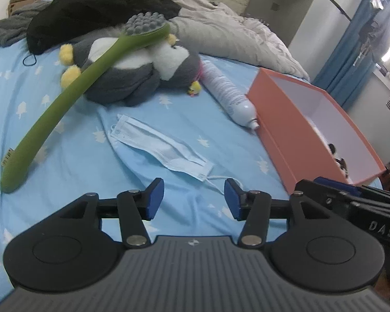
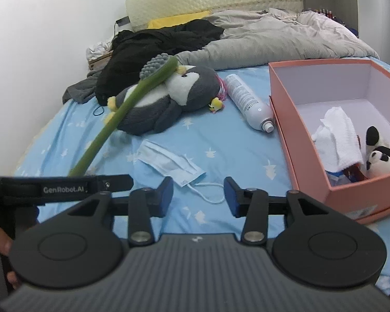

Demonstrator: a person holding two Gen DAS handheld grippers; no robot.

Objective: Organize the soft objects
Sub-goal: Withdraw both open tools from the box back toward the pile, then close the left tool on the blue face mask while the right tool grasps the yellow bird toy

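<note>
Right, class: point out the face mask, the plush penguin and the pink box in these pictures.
face mask (image 1: 161, 147), left wrist view, on its pleated middle.
plush penguin (image 2: 184, 84), right wrist view, on its white face.
pink box (image 2: 305, 140), right wrist view, on its outer left wall.

Pale blue mask, grey-and-white penguin, salmon-pink box.

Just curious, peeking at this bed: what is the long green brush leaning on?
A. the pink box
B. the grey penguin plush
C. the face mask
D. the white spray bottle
B: the green brush lies propped across the grey penguin plush, its handle end down on the sheet.
</note>
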